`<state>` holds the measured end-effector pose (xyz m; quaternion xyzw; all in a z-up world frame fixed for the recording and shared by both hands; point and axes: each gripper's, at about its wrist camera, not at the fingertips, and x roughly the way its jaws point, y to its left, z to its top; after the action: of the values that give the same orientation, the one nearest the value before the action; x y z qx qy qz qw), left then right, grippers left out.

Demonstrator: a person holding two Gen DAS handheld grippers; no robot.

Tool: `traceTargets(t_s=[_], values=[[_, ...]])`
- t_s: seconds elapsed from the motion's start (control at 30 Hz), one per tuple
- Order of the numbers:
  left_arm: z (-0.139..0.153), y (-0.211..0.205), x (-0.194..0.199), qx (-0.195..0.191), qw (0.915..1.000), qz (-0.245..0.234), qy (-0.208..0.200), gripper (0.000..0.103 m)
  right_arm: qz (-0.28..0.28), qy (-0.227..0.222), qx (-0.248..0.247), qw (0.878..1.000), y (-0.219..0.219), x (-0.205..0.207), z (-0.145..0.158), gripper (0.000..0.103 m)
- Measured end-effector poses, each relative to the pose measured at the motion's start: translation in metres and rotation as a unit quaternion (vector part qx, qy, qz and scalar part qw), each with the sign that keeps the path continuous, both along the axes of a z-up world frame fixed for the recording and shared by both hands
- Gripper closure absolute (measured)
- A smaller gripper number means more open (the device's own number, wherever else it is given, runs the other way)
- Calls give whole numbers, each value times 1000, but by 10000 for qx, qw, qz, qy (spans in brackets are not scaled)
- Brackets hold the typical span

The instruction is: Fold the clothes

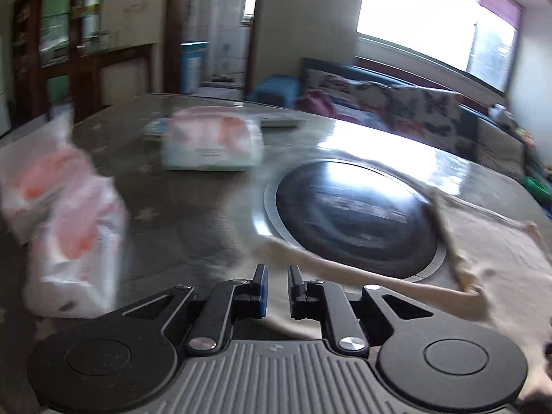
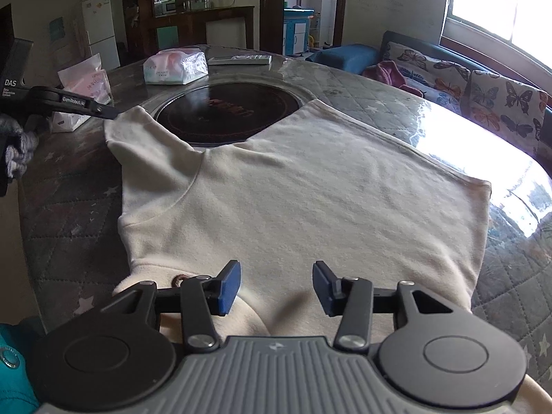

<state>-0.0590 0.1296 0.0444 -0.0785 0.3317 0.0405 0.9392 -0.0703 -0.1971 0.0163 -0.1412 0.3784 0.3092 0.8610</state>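
A cream shirt (image 2: 310, 200) lies spread flat on the quilted table cover (image 2: 69, 214), its far edge over a round black hob (image 2: 227, 110). My right gripper (image 2: 276, 269) hovers open over the shirt's near end, with only flat fabric under its blue pads. At the far left my left gripper (image 2: 112, 114) meets the cuff of the sleeve (image 2: 145, 134). The blurred left wrist view shows my left gripper (image 1: 277, 269) with jaws close together and cream cloth between them. The sleeve (image 1: 345, 272) trails off right to the shirt's body (image 1: 500, 258).
A tissue pack (image 2: 176, 65) and a flat box (image 2: 241, 59) lie beyond the hob. Pink-and-white bags (image 1: 69, 234) stand at the table's left edge. A gloved hand (image 2: 17, 145) holds the left tool. A butterfly-print sofa (image 2: 483, 82) runs along the right under a window.
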Motion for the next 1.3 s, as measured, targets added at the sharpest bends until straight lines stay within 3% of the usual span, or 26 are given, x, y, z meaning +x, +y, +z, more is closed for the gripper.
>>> traceTargets(t_s=[0.1,0.33,0.43,0.77,0.9,1.03,1.2,1.3], values=[[-6,-23,8,135,9993,-346,37,84,105,-53,77,9999,10,-1,5,56],[-23,-29,14,357,9983,-449,135,81,644,-299,254,9972,56,-3,13,57],[-25,-26,14,472,9978,-456,97,75,837,-329,192,9958,77,0,6,57],[-29,-20,26,839,9954,-462,24,75,1484,-270,-180,9884,94,-22,-7,59],[-32,-24,32,1167,9922,-444,1,74,1357,-158,0,9906,88,-25,-7,59],[-32,-23,34,1180,9921,-422,23,73,1157,-201,236,9928,72,-29,2,59],[-29,-23,34,1145,9927,-382,68,63,394,-271,517,9975,24,-36,17,52],[-23,-26,31,1077,9934,-406,17,62,-254,-289,526,9979,-14,-38,19,52]])
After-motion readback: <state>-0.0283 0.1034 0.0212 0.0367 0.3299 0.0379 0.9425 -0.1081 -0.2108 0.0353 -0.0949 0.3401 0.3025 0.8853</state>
